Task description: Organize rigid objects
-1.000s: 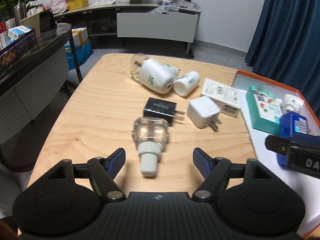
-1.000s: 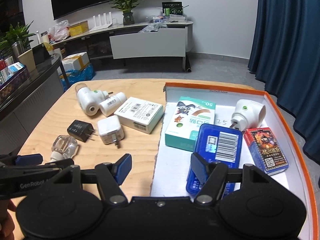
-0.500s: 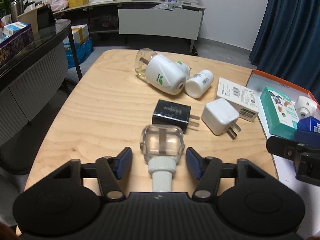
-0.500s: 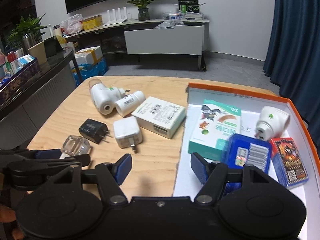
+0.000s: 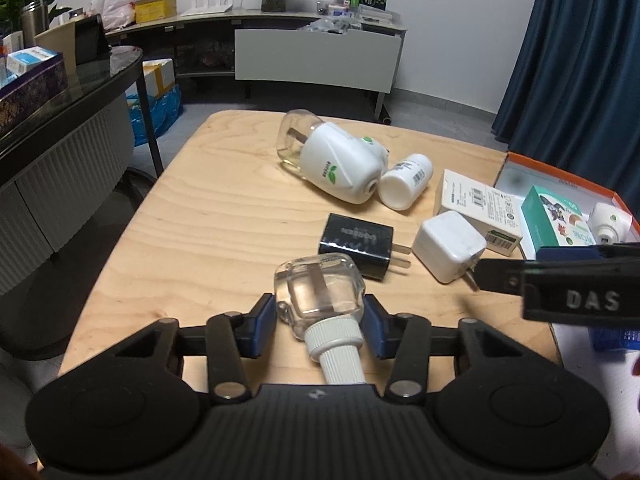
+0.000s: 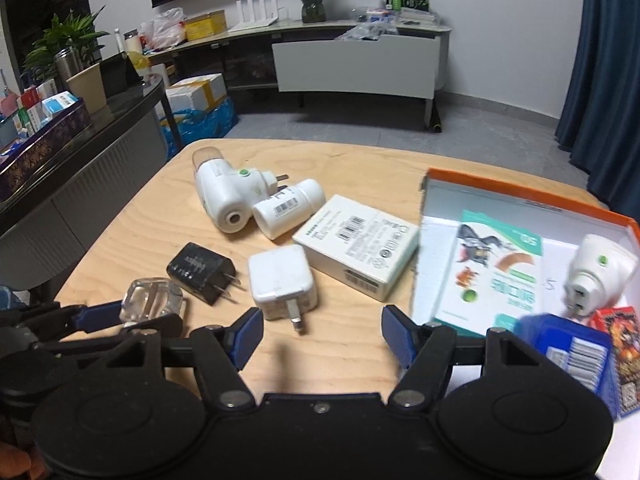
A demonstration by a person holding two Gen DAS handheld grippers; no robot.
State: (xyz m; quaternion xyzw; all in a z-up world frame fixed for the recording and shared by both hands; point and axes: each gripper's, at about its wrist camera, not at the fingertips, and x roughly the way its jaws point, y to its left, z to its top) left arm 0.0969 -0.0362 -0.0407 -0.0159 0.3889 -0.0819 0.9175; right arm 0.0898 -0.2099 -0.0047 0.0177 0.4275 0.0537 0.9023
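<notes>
My left gripper (image 5: 320,322) is shut on a clear glass bottle with a white ribbed cap (image 5: 320,294), cap towards the camera, at the wooden table's (image 5: 224,220) near edge; the bottle also shows in the right wrist view (image 6: 152,300). My right gripper (image 6: 322,334) is open and empty, just in front of a white charger cube (image 6: 282,280). On the table lie a black charger (image 5: 356,242), a white plug-in vaporizer (image 5: 340,168), a white pill bottle (image 5: 406,186) and a white box (image 6: 356,248).
An orange-rimmed tray (image 6: 520,192) at the right holds a teal box (image 6: 496,264), a white plug-in device (image 6: 600,272), a blue box (image 6: 576,356) and a red card pack (image 6: 620,340). A dark counter (image 5: 60,120) stands left of the table.
My left gripper moved forward around the glass bottle and closed on it. My right gripper shifted left from over the tray to in front of the white charger.
</notes>
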